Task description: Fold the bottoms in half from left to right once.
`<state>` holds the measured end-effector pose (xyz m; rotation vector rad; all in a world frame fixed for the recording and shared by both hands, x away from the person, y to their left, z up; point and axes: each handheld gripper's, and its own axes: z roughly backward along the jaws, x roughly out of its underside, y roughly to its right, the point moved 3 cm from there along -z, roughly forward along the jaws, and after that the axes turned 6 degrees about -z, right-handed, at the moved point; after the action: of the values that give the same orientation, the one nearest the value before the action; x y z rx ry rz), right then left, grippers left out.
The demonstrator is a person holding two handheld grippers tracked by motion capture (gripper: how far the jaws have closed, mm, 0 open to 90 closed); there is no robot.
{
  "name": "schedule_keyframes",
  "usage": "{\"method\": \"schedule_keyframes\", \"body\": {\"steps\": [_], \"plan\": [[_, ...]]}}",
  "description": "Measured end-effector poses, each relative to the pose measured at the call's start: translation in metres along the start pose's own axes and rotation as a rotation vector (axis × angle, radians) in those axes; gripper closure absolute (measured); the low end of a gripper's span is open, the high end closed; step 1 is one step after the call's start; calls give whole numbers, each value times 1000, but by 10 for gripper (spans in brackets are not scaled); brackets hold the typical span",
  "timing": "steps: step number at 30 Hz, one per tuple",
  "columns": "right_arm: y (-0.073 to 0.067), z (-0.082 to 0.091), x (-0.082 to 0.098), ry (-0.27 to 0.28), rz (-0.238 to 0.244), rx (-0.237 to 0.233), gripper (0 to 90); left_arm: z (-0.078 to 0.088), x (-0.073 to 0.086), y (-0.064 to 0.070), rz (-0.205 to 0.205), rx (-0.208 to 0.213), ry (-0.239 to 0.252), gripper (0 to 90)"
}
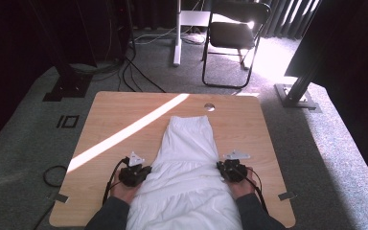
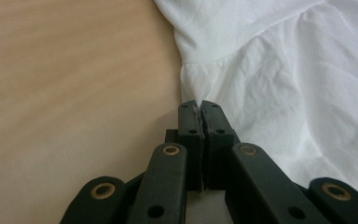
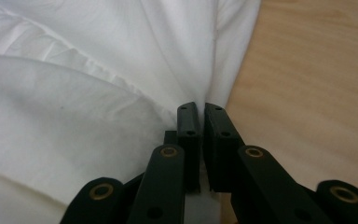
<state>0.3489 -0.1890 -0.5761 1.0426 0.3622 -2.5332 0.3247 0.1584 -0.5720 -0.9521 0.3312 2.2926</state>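
A white garment lies lengthwise down the middle of the wooden table, its near end hanging over the front edge. My left gripper sits at the cloth's left edge, shut on a pinched fold of white fabric. At the cloth's right edge, my right gripper is shut on the white fabric too, with the hem running between its jaws. In the left gripper view the left gripper has its jaws pressed together on the cloth. In the right gripper view the right gripper shows a thin slit between its jaws.
A strip of sunlight crosses the table's left half. A round hole sits near the table's far edge. Beyond the table stand a black folding chair, a white desk leg and floor cables.
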Motion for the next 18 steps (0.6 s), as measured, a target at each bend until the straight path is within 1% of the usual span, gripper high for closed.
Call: {"method": "schedule_keyframes", "body": {"steps": [1,2,3,4,5,6,7,8,9,10,11,12,13,14,15,16,17,18], "plan": [[-4,7,5,-28,8,-18,834,2,1,3,-3,10,-11,837],[-4,7,5,-28,8,-18,834,3,0,3,-8,11,-22,837],[-4,9,6,-38,6,-20,817,3,-1,2,-18,2,-32,768],[-2,10,4,-53,11,-30,745,5,-7,-5,-13,8,-24,666],[-2,10,4,-53,11,-30,745,5,-7,-5,-13,8,-24,640],[1,11,2,-51,5,-29,708,9,-13,-10,-2,9,-3,640],[4,13,-3,-36,-1,-35,667,12,-18,-13,9,3,12,603],[8,18,-12,9,-11,-62,638,15,-25,-17,3,-5,26,583],[9,20,-19,35,-14,-71,618,17,-32,-19,3,-7,44,573],[9,20,-19,35,-14,-71,618,17,-42,-20,-7,-11,61,573],[10,22,-35,69,-1,-72,597,10,-54,-21,-25,-9,66,570],[10,21,-43,87,11,-65,618,10,-54,-21,-25,-9,66,570],[11,18,-52,93,13,-69,669,4,-59,-20,-39,-5,57,577],[12,15,-61,92,9,-73,701,-15,-65,-14,-59,29,30,587],[13,10,-70,97,9,-79,724,-15,-65,-14,-59,29,30,595],[13,2,-81,95,14,-86,726,-33,-65,-9,-79,31,-19,609],[13,2,-81,95,14,-86,726,-33,-65,-9,-79,31,-19,610],[14,-4,-87,92,15,-86,721,-42,-63,-7,-81,39,-37,610]]}}
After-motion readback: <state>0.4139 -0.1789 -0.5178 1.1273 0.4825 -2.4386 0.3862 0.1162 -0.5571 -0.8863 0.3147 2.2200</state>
